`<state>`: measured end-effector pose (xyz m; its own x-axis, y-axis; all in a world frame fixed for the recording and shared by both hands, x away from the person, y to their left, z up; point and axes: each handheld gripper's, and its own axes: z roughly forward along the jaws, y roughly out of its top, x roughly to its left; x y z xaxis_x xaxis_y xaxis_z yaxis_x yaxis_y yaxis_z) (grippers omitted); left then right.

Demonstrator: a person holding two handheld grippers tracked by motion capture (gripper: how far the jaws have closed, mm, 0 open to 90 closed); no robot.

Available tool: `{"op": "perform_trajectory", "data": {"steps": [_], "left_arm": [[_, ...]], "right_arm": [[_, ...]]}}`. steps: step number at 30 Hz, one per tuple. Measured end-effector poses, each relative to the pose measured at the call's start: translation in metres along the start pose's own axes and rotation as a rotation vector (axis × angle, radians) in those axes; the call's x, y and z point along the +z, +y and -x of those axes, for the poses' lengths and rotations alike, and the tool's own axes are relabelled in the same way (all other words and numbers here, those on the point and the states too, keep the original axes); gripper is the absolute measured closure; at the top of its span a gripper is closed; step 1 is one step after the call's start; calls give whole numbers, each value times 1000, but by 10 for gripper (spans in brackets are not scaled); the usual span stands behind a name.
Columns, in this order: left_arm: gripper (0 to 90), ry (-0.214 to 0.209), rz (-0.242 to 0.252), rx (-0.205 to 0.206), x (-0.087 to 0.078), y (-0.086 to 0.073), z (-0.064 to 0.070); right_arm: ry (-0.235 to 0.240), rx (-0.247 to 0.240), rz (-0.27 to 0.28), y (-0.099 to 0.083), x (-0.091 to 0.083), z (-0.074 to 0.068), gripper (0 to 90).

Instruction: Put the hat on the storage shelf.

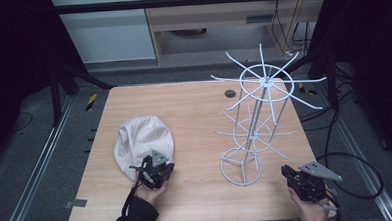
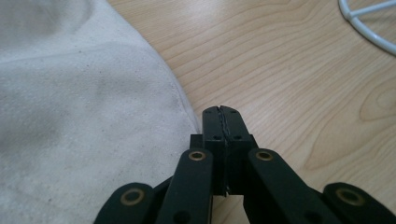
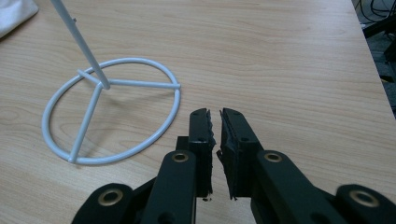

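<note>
- Table (image 1: pixel 194 110): light wood-grain top; a small dark round spot (image 1: pixel 230 93) lies toward its far edge.
- Cloth cap (image 1: pixel 143 143): off-white fabric, lying on the left half of the table, crumpled into a rounded mound. In the left gripper view its seamed edge (image 2: pixel 177 93) runs just beside the jaw tips.
- Left gripper (image 1: pixel 156 168): held in the person's left hand (image 1: pixel 148 192) at the near right edge of the cap. Jaws clenched flush together, tips (image 2: pixel 220 116) low over bare wood with nothing visible between them.
- Wire stand (image 1: pixel 254 123): white, upright on the right half of the table; a round base ring (image 3: pixel 109 112) with cross bars, a central post and two tiers of radiating prongs. Well apart from the cap.
- Right gripper (image 1: pixel 299 178): held in the person's right hand (image 1: pixel 313 210) near the table's near right corner, just beside the stand's base ring. Jaws nearly together, a narrow slit between the tips (image 3: pixel 215 123), grasping nothing.
</note>
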<state>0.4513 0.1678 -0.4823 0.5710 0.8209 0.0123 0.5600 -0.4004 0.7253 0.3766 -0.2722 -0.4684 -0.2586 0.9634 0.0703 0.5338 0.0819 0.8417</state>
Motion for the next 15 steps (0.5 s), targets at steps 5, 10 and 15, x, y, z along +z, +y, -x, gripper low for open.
{"op": "perform_trajectory", "data": {"steps": [5, 10, 15], "left_arm": [[898, 9, -7, 12, -12, -9, -6], [898, 21, -6, 0, -25, -19, -18], [898, 35, 0, -26, -37, -29, -30]], "right_arm": [[-1, 1, -2, 0, 0, 0, 824], [-6, -7, -1, 0, 1, 0, 824], [-7, -6, -3, -1, 1, 1, 823]]}}
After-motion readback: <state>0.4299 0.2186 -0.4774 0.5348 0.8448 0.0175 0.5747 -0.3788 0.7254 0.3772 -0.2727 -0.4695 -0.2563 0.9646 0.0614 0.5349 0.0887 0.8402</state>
